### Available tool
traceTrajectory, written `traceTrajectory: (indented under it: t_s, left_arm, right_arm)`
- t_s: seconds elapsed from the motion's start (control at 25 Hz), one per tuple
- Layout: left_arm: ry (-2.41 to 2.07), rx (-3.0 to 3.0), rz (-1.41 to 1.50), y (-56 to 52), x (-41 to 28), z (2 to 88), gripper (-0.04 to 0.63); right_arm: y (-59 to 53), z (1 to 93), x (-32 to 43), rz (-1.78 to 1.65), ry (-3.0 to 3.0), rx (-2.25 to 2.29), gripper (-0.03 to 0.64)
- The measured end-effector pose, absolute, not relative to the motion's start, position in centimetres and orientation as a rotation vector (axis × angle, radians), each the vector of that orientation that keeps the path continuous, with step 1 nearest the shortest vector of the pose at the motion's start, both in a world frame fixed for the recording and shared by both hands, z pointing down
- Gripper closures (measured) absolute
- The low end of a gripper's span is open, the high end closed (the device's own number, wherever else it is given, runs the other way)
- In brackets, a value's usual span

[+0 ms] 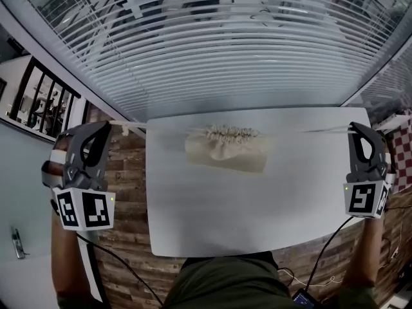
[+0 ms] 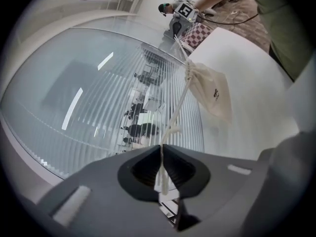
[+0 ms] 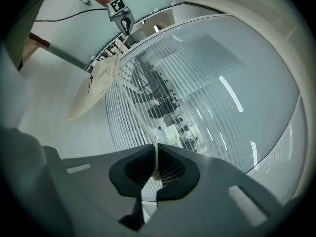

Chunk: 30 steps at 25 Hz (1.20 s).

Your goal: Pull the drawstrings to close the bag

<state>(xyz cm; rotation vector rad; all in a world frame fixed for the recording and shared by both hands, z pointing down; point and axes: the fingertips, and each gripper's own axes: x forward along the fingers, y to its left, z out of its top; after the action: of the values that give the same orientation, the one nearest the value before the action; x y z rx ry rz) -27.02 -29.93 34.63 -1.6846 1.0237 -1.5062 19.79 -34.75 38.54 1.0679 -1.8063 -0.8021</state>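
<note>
A cream cloth bag (image 1: 226, 150) lies on the white table (image 1: 212, 217), near its far edge and about in the middle between the left and right sides. The mouth of the bag points to the far edge, toward the window blinds (image 1: 225, 63), and the cloth there is gathered into tight small folds.

From this gathered mouth one cord goes out to each side. The left drawstring (image 1: 132, 129) runs almost straight over the left edge of the table to the left gripper (image 1: 103, 131), which the person holds beside the table, past its left edge. There is a knot (image 2: 173, 130) in this cord a little before the jaws. In the left gripper view the jaws stand nearly together and the cord is pinched between them, with a short end hanging out behind the pads.

The right drawstring (image 1: 315, 131) runs in the same way to the right gripper (image 1: 355, 131), which is at the right edge of the table, near its far corner. In the right gripper view its jaws are also pressed together on the cord.

Both cords look stretched, not slack, and they make one nearly straight line through the mouth of the bag. The two grippers are well apart, and the bag is between them.
</note>
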Motion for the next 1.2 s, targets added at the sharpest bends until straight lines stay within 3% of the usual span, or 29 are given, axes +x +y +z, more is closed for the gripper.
traceTrajectory:
  t_s: [1.2]
  left_arm:
    - [1.025, -1.707, -1.467, -27.3, -23.5, 32.6, 0.574]
  right_arm:
    - [-30.7, 37.0, 19.6, -0.772, -1.903, 1.079, 0.609]
